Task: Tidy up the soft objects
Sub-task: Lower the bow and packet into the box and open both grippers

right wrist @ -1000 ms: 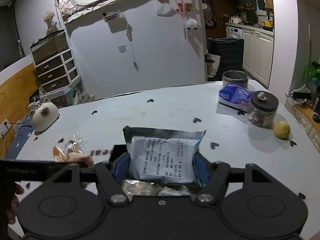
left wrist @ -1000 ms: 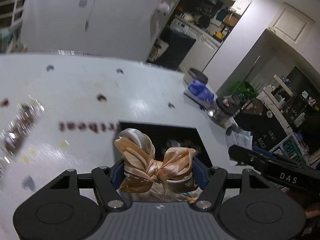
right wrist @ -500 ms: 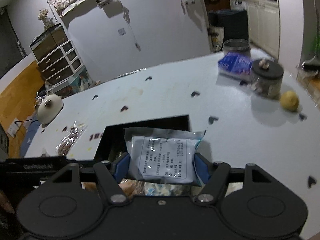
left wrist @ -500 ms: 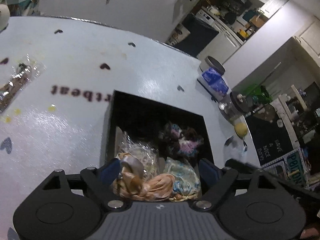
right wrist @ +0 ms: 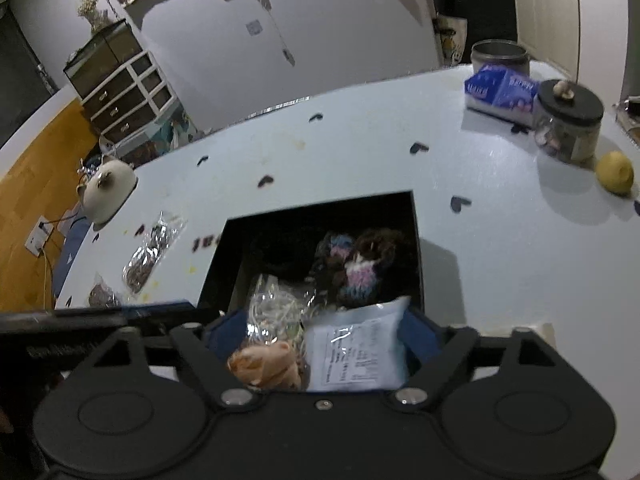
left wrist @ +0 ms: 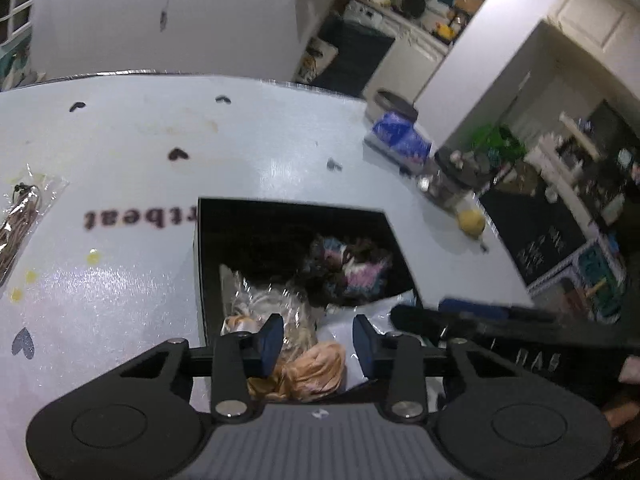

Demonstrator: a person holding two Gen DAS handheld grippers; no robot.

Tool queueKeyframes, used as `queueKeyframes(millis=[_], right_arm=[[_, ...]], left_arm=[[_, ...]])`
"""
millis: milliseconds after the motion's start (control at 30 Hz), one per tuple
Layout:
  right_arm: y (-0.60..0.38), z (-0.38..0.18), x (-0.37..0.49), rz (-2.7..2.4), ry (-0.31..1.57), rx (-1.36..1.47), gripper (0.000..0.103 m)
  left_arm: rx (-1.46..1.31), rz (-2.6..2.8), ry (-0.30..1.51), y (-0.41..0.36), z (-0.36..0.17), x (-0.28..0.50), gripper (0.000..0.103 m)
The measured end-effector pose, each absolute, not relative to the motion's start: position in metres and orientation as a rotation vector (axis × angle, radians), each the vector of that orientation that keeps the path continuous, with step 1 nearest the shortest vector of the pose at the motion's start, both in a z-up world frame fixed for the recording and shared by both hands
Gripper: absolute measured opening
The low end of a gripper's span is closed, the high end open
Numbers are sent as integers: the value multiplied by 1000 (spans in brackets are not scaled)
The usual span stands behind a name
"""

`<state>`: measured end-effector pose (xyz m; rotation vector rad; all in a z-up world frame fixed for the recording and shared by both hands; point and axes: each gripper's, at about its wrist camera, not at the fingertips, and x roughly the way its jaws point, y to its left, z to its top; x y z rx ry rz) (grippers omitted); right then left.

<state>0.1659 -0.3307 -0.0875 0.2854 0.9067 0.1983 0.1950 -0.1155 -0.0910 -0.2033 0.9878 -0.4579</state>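
In the box: satin bow is lying loose.
Left gripper: jaws sitting clenched, nothing pinched.
Right gripper: jaws just widening, released around the packet.

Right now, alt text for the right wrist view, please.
The right hand-held gripper, its jaws just opening, has a white labelled packet between them over a black box. A peach scrunchie and a fuzzy scrunchie lie inside.
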Motion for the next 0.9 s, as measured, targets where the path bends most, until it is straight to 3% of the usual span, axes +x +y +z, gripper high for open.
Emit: queueKeyframes(millis=[67,133,333,700,900], right_arm=[[-331,-89,168,194,923,292,54],[-329,-96,173,183,970,283,45],[-313,-126,180,168,1081,186,43],[-308,-127,184,155,1073,111,45],[-319,-107,168,168,1013,145,53]], left_arm=[[-161,-461,1018,-119,-99,198,36],[-125,-461,1055,-121,-112,201,36],[-77,-457,1107,-123,-140,206,37],[-99,-457,1085,-118,-142,206,37],[-156,-439,1030,-112,-121,198,38]])
